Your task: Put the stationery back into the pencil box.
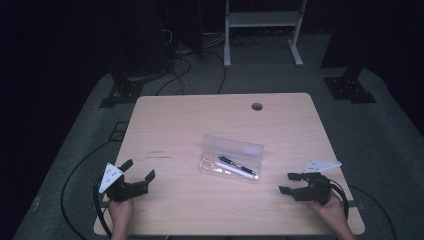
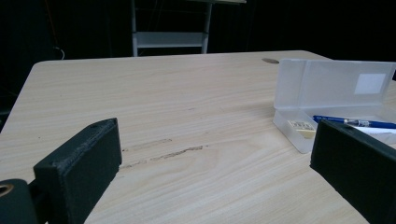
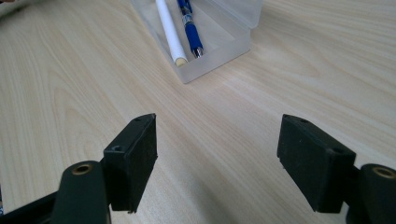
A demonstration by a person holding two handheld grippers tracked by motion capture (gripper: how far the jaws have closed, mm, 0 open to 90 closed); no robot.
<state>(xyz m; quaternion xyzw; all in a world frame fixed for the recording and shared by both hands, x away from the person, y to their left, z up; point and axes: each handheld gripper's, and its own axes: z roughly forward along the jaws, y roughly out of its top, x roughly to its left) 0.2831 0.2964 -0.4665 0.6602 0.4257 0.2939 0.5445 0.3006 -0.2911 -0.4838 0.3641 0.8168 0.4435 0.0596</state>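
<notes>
Blue pen [image 2: 369,123] half hidden behind a black jaw, small eraser's [image 2: 301,128] label too blurred to read

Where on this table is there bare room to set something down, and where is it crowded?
Bare wood runs across the far half of the table, from the open clear case to the cable hole, and along the near edge between the left tongs and right tongs. It is crowded inside the case: blue pen, white pen, eraser.

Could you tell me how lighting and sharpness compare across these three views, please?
High view: dim, surroundings black, table lit, clear case small. Left gripper view: sharp wood grain, near jaws soft. Right gripper view: brightest, blue pen crisp, jaws slightly blurred.
</notes>
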